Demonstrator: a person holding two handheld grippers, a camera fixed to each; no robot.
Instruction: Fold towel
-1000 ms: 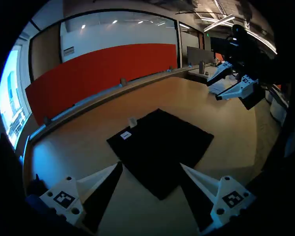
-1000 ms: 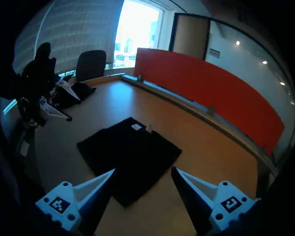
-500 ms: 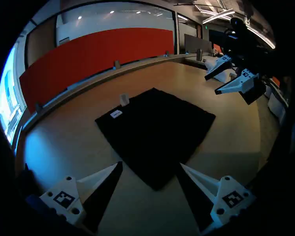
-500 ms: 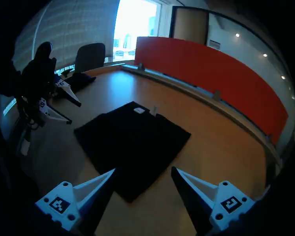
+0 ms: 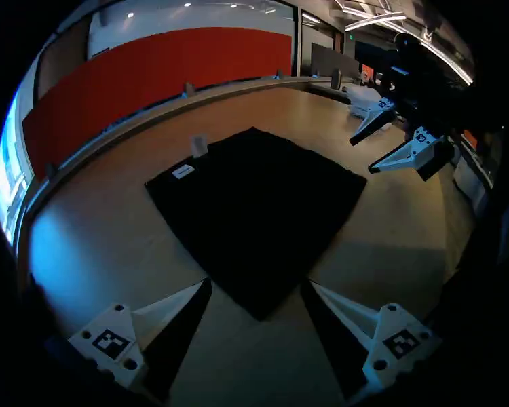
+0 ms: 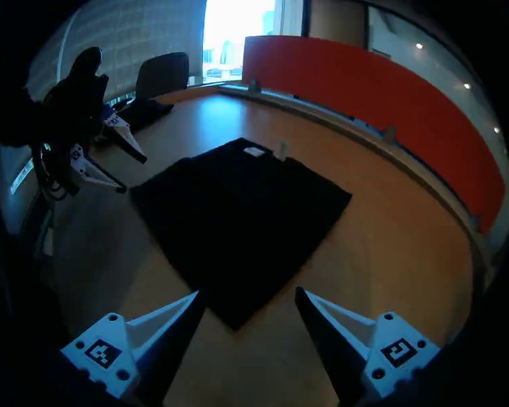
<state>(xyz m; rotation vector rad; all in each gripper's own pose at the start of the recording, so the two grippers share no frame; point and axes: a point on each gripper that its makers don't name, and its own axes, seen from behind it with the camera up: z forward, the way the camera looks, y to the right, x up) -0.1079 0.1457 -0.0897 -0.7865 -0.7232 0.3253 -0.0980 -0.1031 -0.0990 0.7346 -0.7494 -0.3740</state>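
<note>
Left gripper (image 5: 255, 281), right gripper (image 6: 248, 292) dropped closer; jaws spread, towel (image 5: 254, 190) corner just ahead between them.

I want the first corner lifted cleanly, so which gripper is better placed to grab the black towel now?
Left, narrowly: a corner of the black cloth towel sits centred between the open fingers of the left gripper. The corner before the right gripper lies slightly off-centre.

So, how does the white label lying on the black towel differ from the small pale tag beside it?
The white label lies flat on the towel; the pale tag stands upright. The label sits within the towel's surface; the tag rises at its edge. The label looks wider than tall, the tag taller than wide. Both are small, pale and close together.
</note>
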